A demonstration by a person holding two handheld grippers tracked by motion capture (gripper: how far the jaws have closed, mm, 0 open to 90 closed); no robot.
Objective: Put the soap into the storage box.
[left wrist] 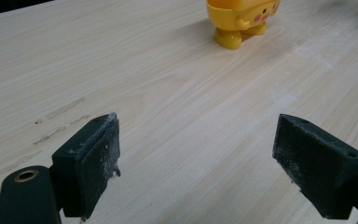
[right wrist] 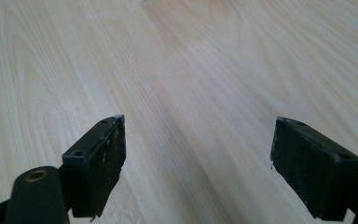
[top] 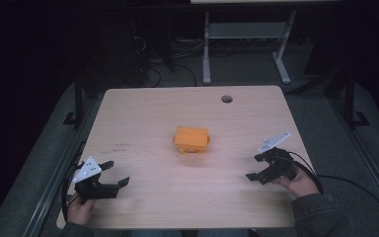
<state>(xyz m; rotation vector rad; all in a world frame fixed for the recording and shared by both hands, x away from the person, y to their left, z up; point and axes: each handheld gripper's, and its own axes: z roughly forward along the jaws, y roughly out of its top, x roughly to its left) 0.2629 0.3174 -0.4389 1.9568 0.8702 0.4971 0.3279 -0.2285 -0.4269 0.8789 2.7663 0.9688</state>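
Toy (top: 191,139), orange from above, sits mid-counter (top: 143,113); left gripper (top: 113,174) view catches its yellow feet and pink cheek. Both grippers' fingers spread, empty, right gripper (top: 254,167) near the right edge.

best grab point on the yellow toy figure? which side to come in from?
Judging by shape, grip the yellow toy figure across its blocky body, above the small feet seen in the left gripper view. It stands upright mid-table, with flat-looking sides that suit parallel pads. The left tool is open and already faces it, so come in low from the person's left.
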